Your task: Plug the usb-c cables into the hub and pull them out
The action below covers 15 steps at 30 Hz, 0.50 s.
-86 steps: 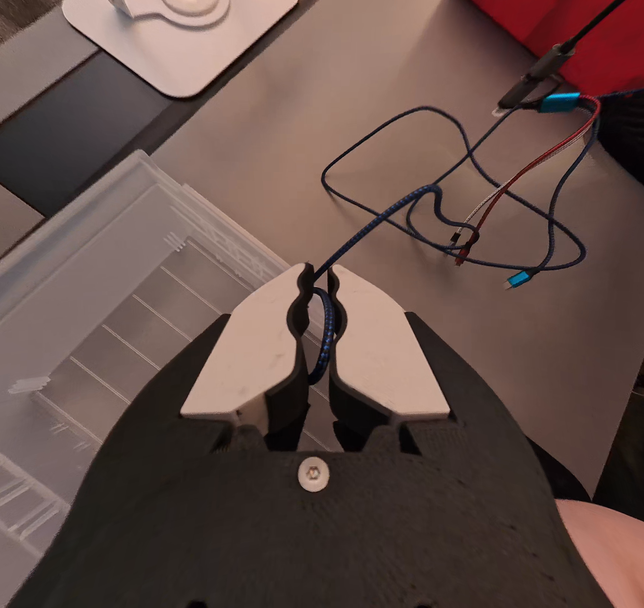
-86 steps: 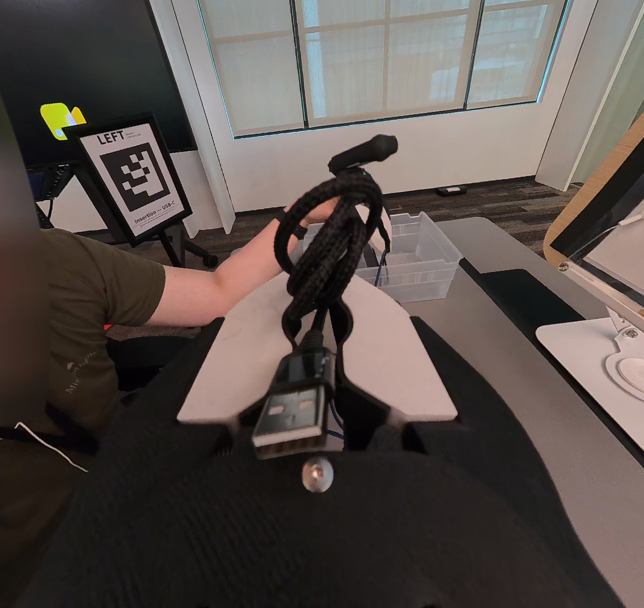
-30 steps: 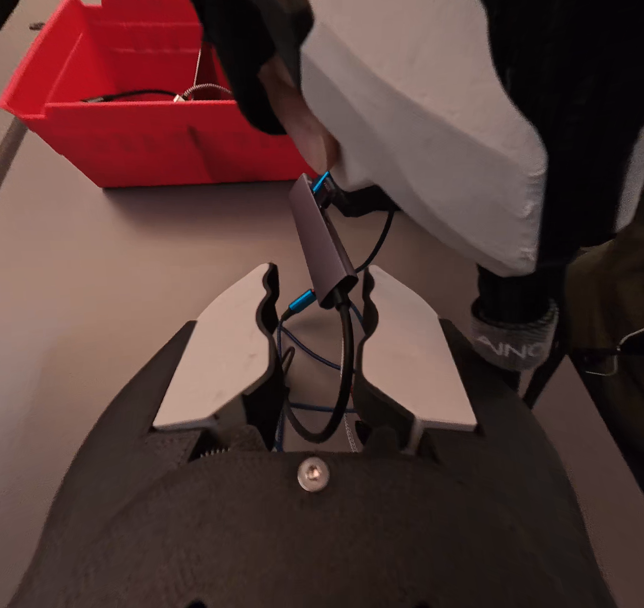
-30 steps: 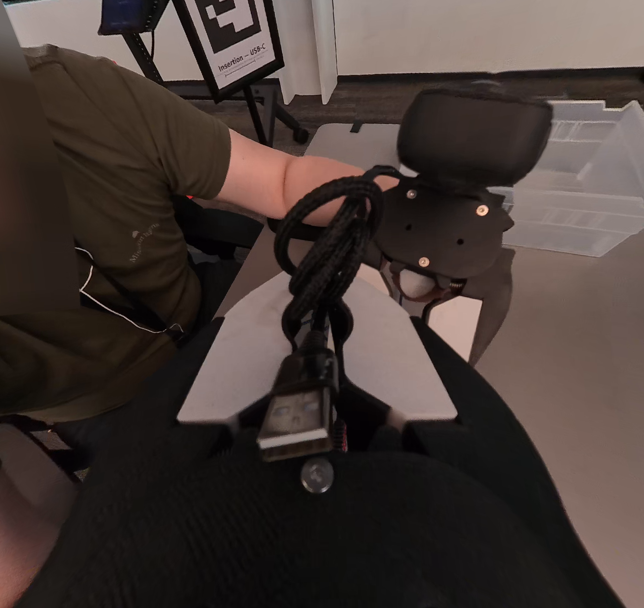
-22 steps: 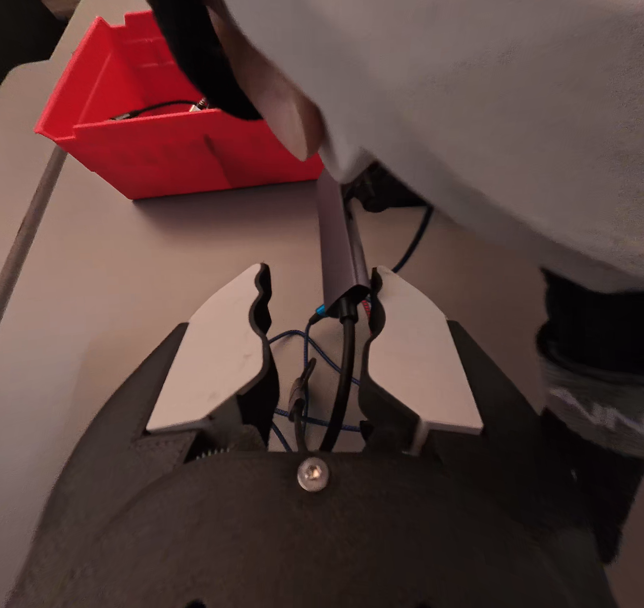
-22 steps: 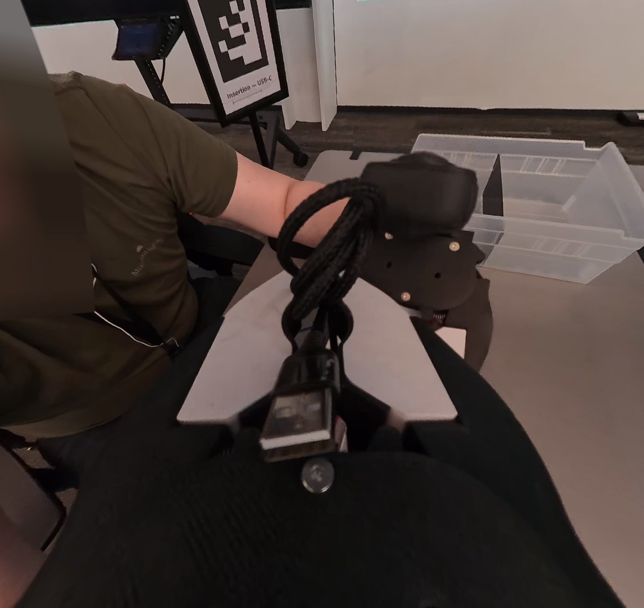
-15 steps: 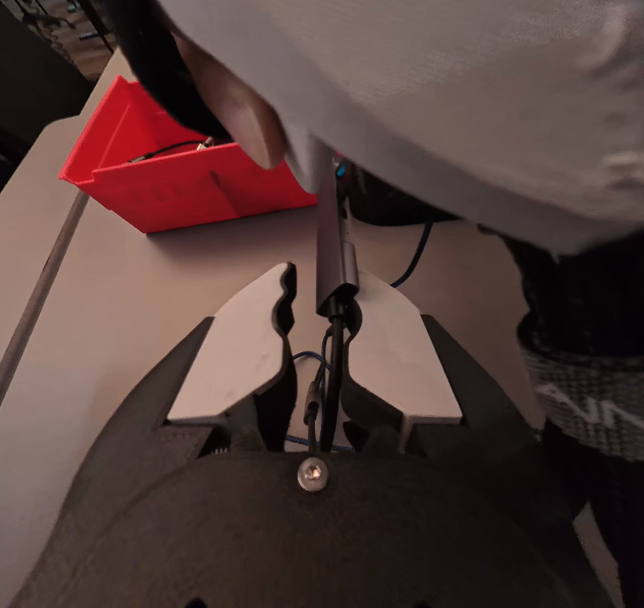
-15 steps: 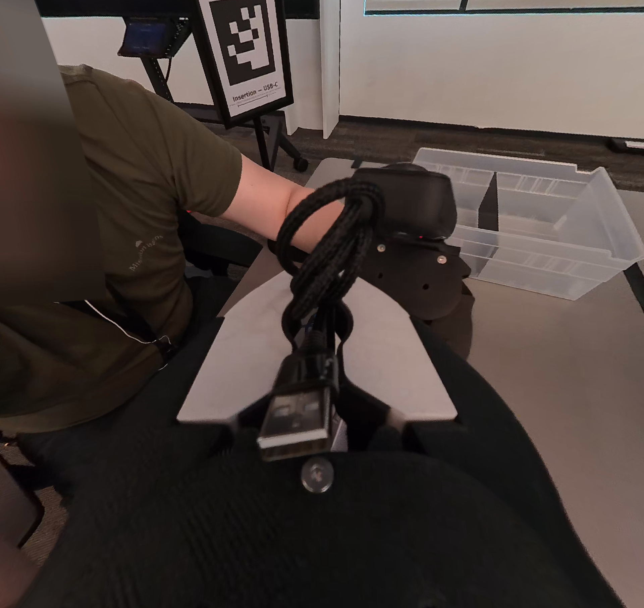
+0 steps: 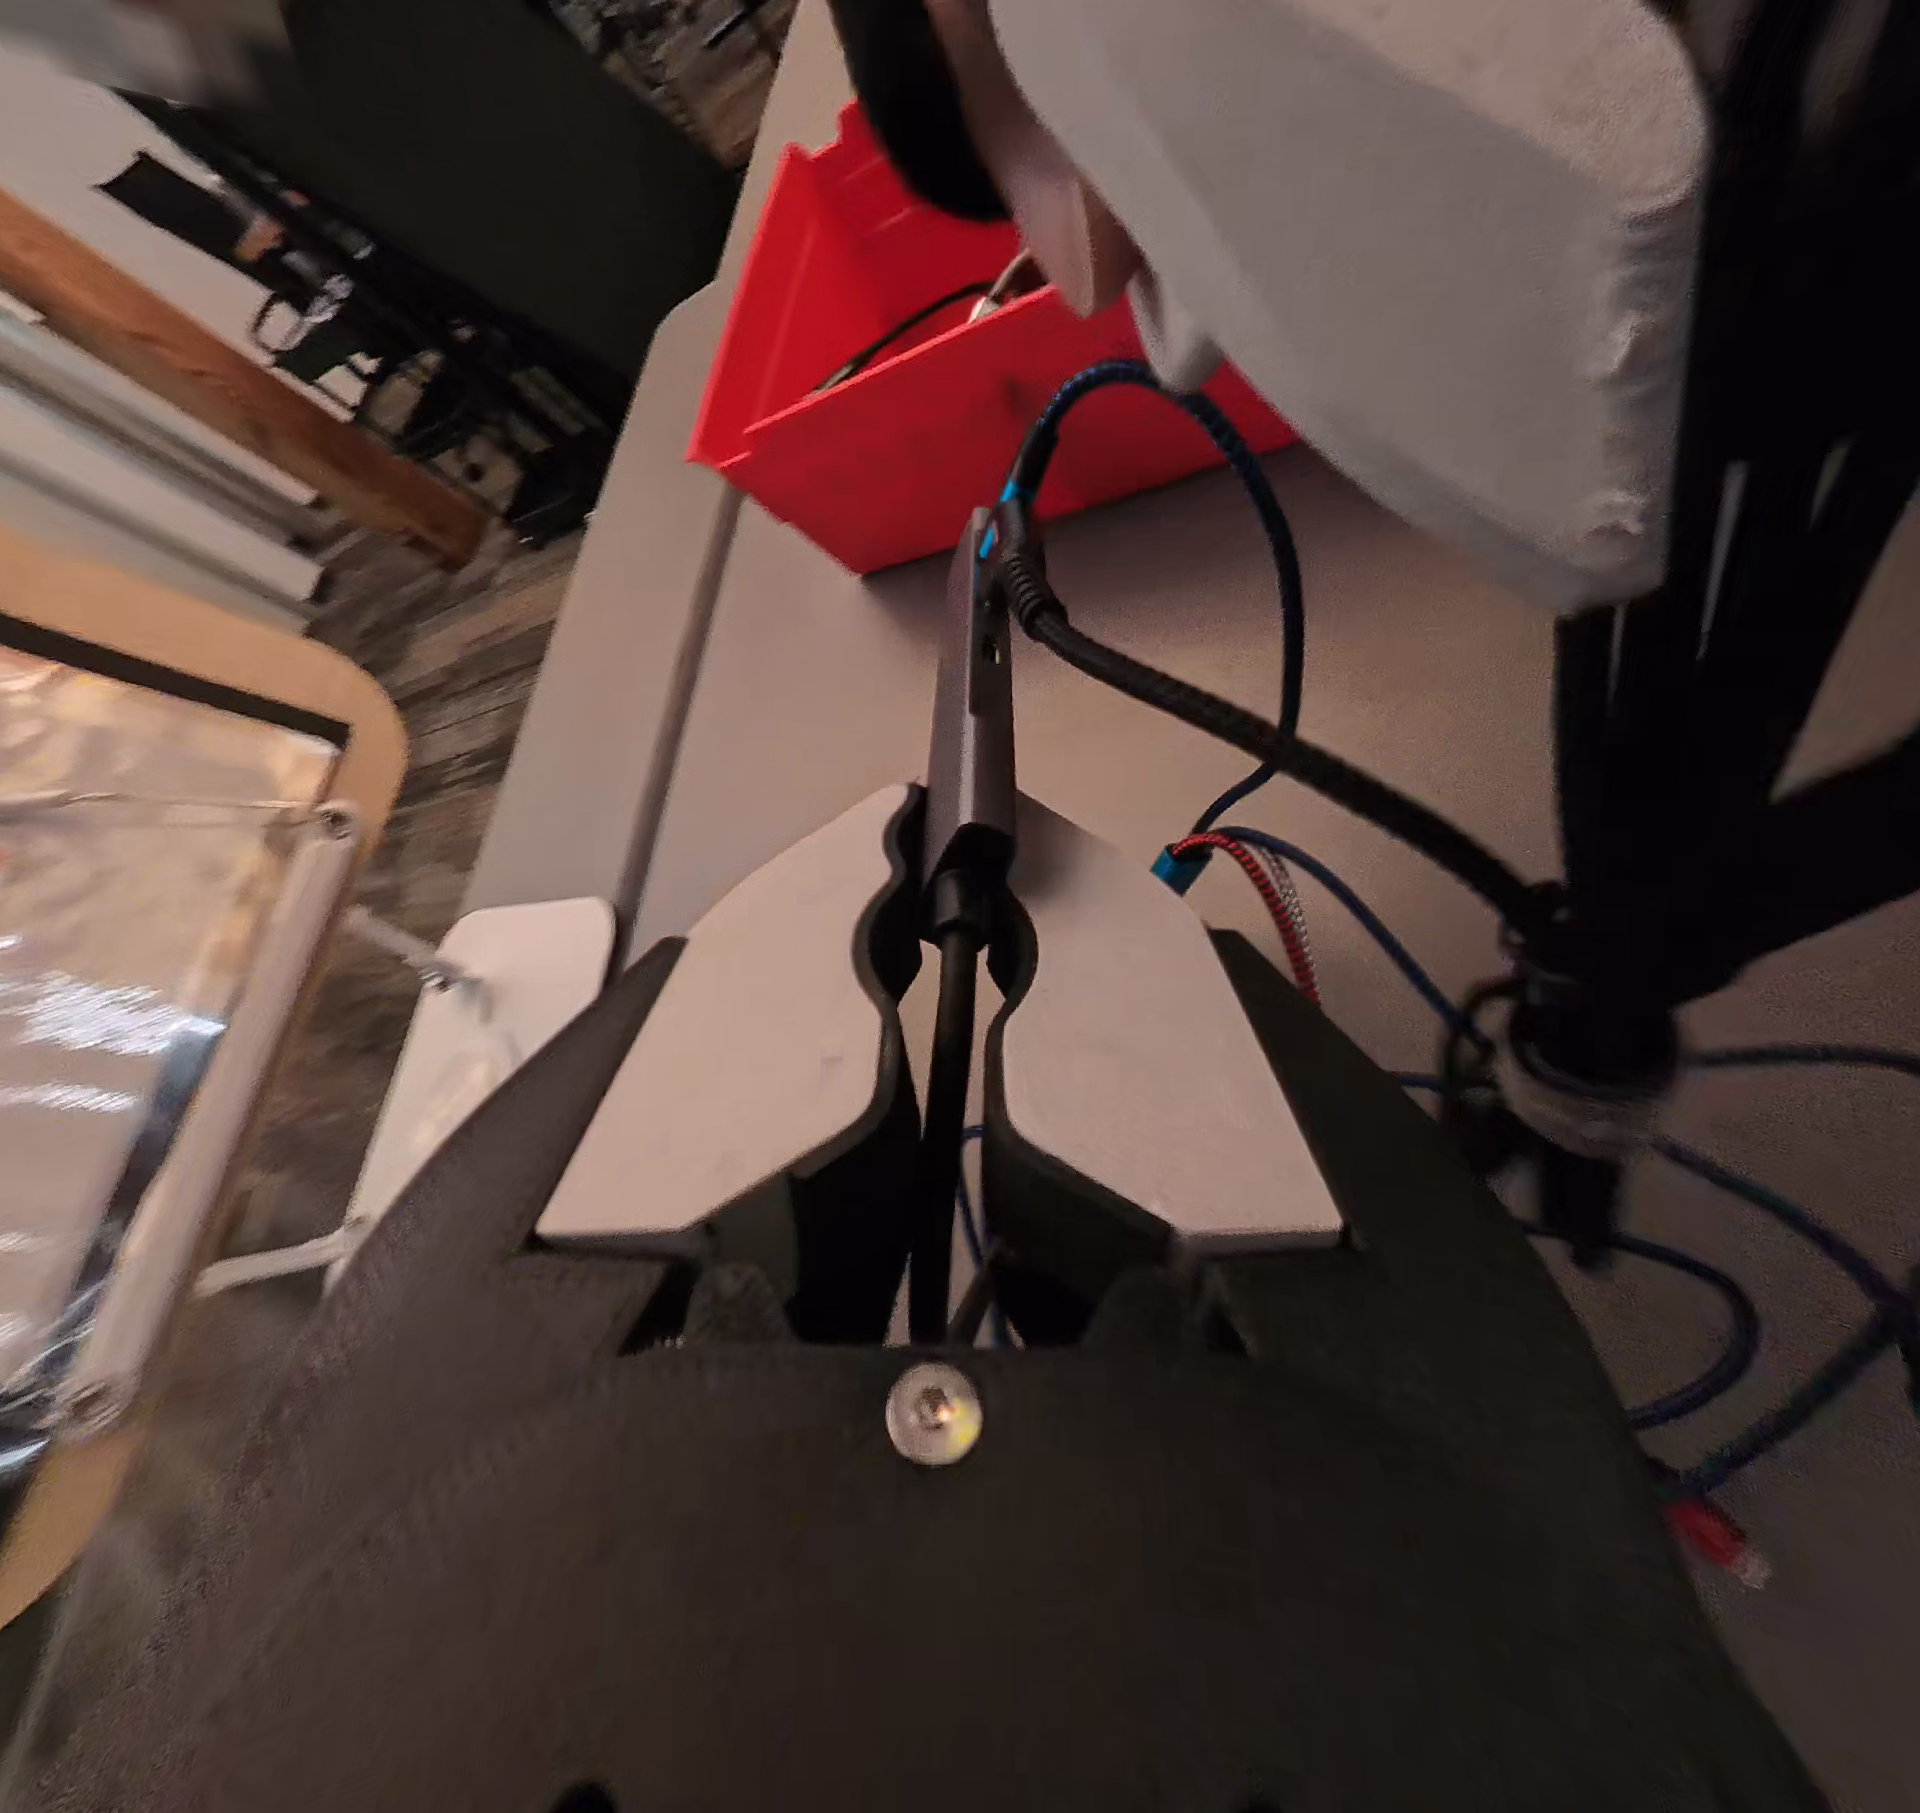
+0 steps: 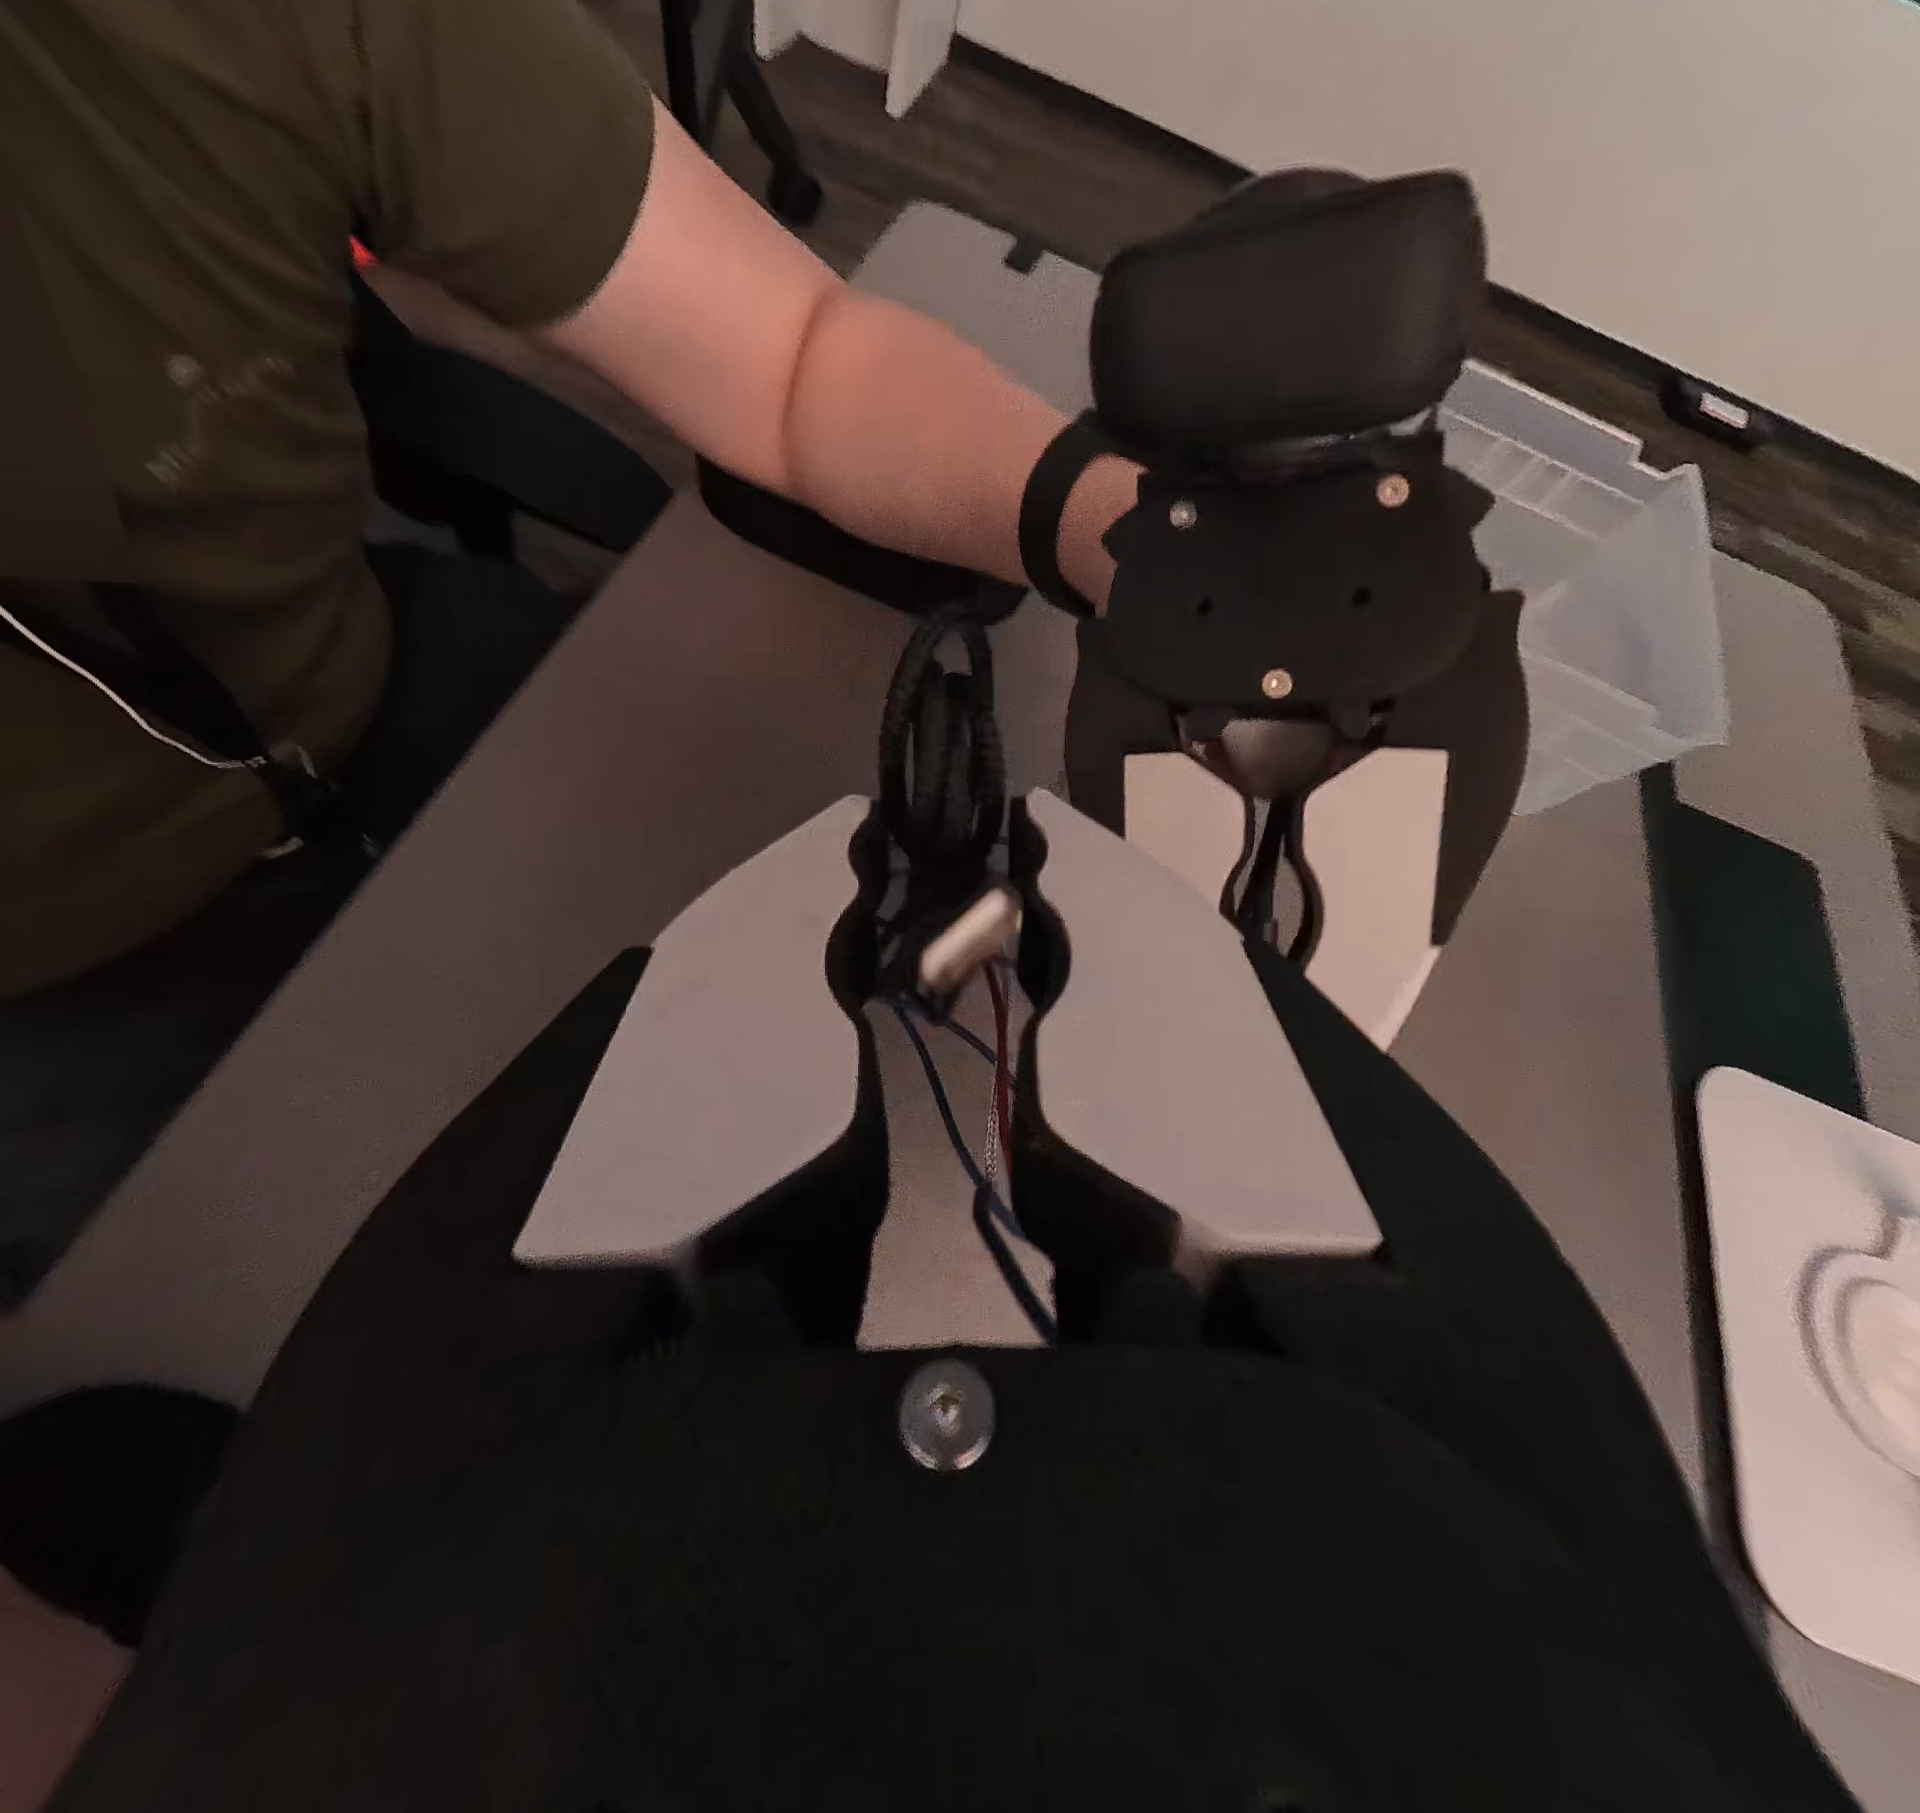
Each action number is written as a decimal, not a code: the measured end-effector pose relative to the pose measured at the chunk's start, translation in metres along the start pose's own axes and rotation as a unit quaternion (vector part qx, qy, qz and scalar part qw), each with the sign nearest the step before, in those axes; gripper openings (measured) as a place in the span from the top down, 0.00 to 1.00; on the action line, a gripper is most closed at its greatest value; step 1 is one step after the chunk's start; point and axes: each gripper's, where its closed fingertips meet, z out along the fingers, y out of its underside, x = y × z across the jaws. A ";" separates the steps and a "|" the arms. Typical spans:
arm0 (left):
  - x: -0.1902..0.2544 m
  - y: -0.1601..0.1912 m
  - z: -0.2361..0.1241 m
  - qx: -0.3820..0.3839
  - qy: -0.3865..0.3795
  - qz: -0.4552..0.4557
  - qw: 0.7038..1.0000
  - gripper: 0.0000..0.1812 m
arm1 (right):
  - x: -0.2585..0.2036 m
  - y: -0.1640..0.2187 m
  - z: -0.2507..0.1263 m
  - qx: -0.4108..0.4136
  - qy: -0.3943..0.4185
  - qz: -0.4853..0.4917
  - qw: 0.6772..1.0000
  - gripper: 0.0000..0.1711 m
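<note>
In the left wrist view my left gripper (image 9: 966,813) is shut on the near end of the slim grey hub (image 9: 971,714), which points away from me above the table. A black braided cable (image 9: 1143,693) and a blue cable (image 9: 1262,537) are plugged into the hub's far side. The right gripper's white finger (image 9: 1351,205) hangs over the hub's far end. In the right wrist view my right gripper (image 10: 948,813) pinches the coiled black cable (image 10: 935,724), with its silver USB-A plug (image 10: 971,932) lying between the fingers. The left gripper (image 10: 1273,932) is just to the right.
A red bin (image 9: 935,475) with a cable in it stands behind the hub. Loose blue and red-black cables (image 9: 1278,890) lie on the grey table (image 9: 623,620) to the right. A clear bin (image 10: 1590,620) and a white pad (image 10: 1818,1348) sit further right. A person's arm (image 10: 831,392) reaches in. Spacing between my two grippers at the tips: around 11 cm.
My left gripper has closed from open onto the hub's near end and swung left. My right gripper has tilted down towards the table, and the USB-A plug has slid forward between its fingers.
</note>
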 end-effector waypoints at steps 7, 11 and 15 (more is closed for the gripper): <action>-0.020 0.008 -0.012 -0.034 -0.067 0.052 0.996 0.96 | 0.016 -0.001 -0.037 0.030 0.079 -0.032 0.996 0.80; -0.030 0.006 -0.022 -0.041 -0.097 0.069 0.992 0.96 | 0.053 0.035 -0.061 -0.027 0.190 -0.020 0.981 0.75; -0.038 0.000 -0.034 -0.038 -0.119 0.076 0.989 0.96 | 0.069 0.059 -0.060 -0.064 0.219 -0.020 0.974 0.74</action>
